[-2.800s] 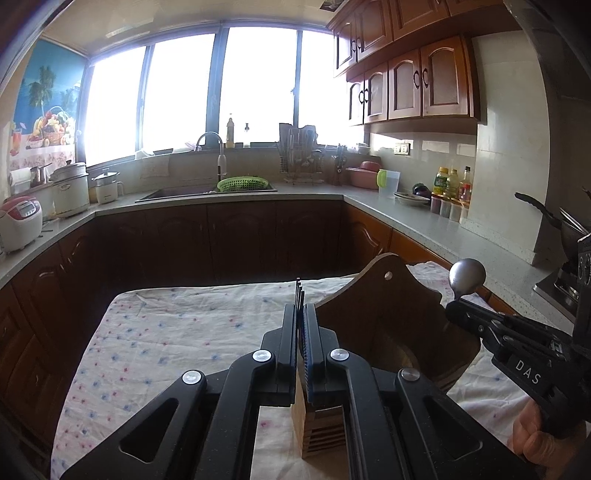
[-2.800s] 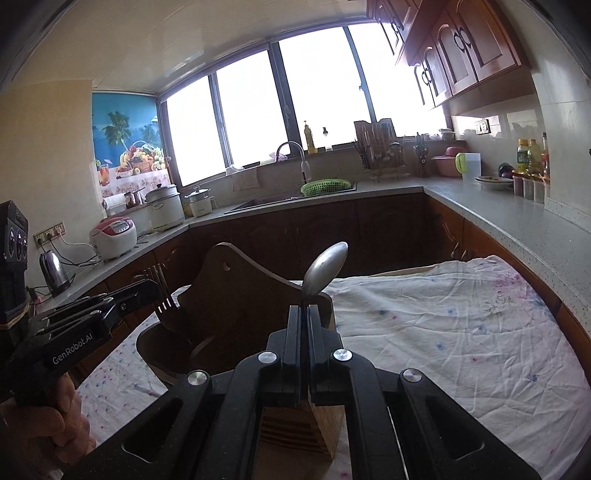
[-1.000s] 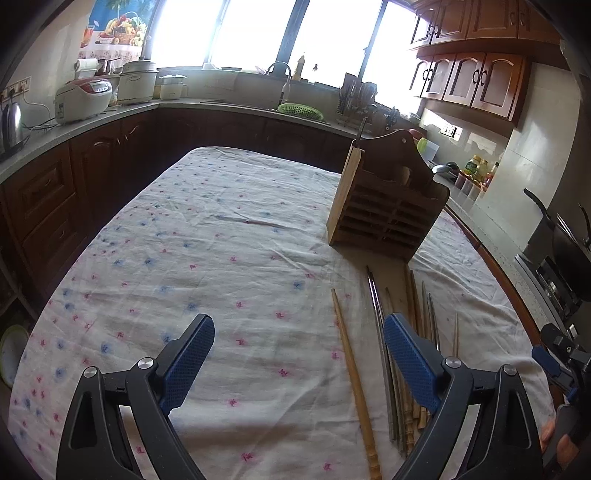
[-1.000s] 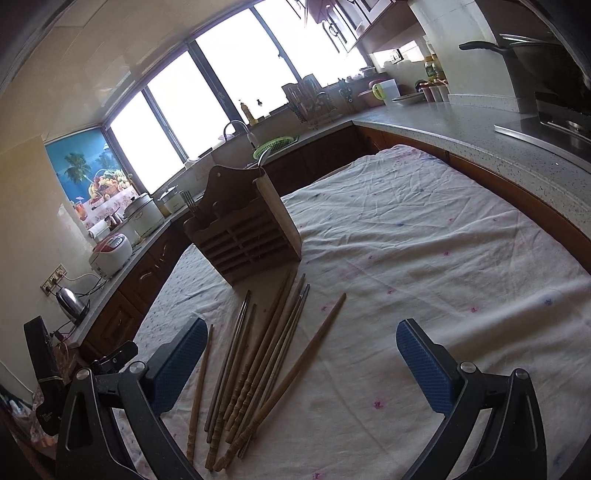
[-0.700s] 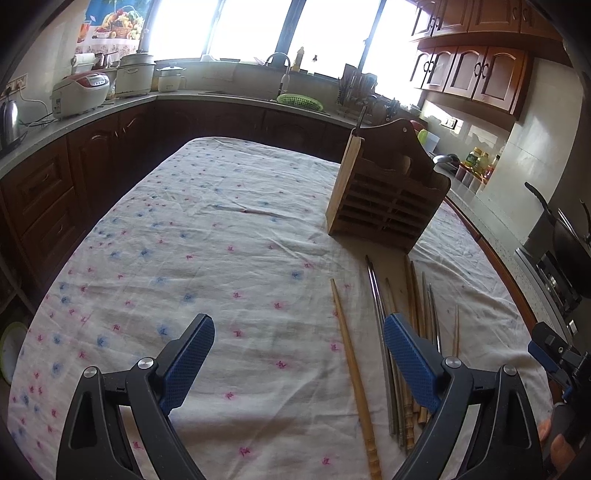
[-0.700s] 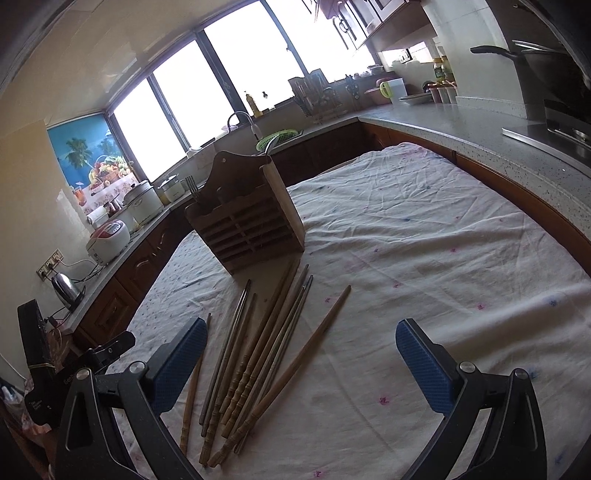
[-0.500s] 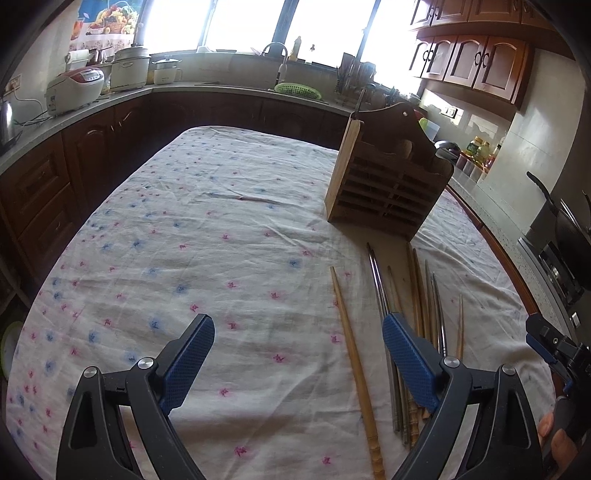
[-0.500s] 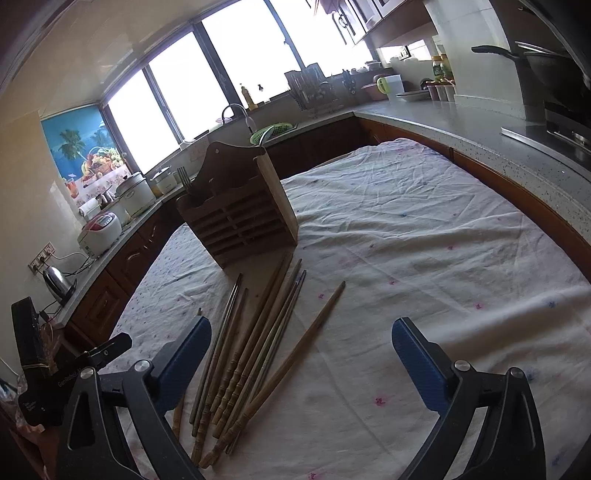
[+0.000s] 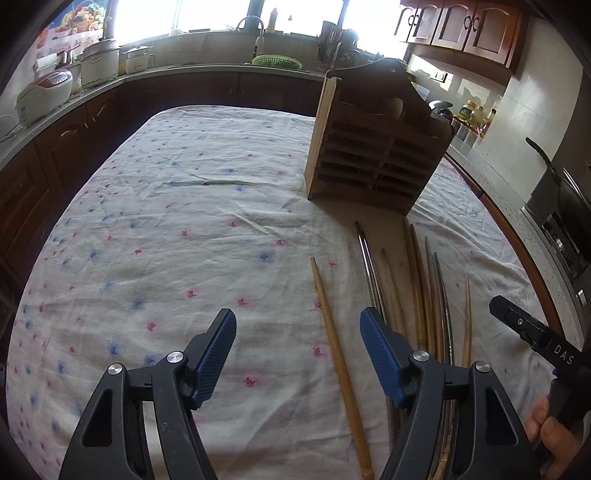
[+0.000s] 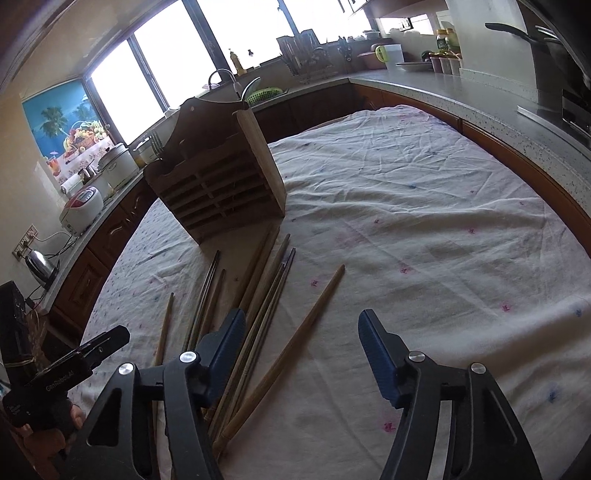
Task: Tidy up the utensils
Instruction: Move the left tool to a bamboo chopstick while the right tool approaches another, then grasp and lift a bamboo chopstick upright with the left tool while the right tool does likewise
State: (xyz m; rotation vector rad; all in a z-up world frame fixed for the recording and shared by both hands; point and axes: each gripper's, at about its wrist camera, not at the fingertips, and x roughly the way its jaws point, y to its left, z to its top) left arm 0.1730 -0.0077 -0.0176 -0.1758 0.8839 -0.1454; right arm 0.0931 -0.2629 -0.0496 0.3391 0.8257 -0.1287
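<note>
Left gripper (image 9: pixel 298 349): fingers (image 9: pixel 218 352) part-way open, jaws having just been closing. Nothing is gripped. A single wooden chopstick (image 9: pixel 338 363) lies on the cloth in the gap between the fingers, nearer the right-hand pad; the pads are not pressing on it.

Right gripper (image 10: pixel 301 347): fingers (image 10: pixel 376 352) likewise part-way open, jaws having just been closing, nothing gripped. The same single wooden chopstick (image 10: pixel 295 341) runs up between the fingers in the right wrist view, untouched by the pads.

Each gripper shows at the edge of the other's view, with part of the person's hand (image 9: pixel 550 432) on the grip at lower right of the left wrist view.

Tabletop (image 9: pixel 166 229): covered with a white cloth printed with small pink and blue flowers, creased in places.

Loose chopsticks (image 9: pixel 424 291): a bundle of wooden and metal sticks lies flat on the cloth just beside the single one, on its right in the left wrist view and on its left in the right wrist view (image 10: pixel 236 295). The sticks lie roughly parallel, fanning slightly, some touching; their far ends point at the holder.

Wooden utensil holder (image 9: pixel 373 147): upright on the cloth beyond the chopsticks, slatted front facing the grippers, tall shaped back. Fork tines (image 10: pixel 157 144) show above its rim in the right wrist view.

Beyond: counter (image 10: pixel 461 92) around the room, a sink tap (image 9: pixel 255 26) under bright windows, a rice cooker (image 9: pixel 42 94).
</note>
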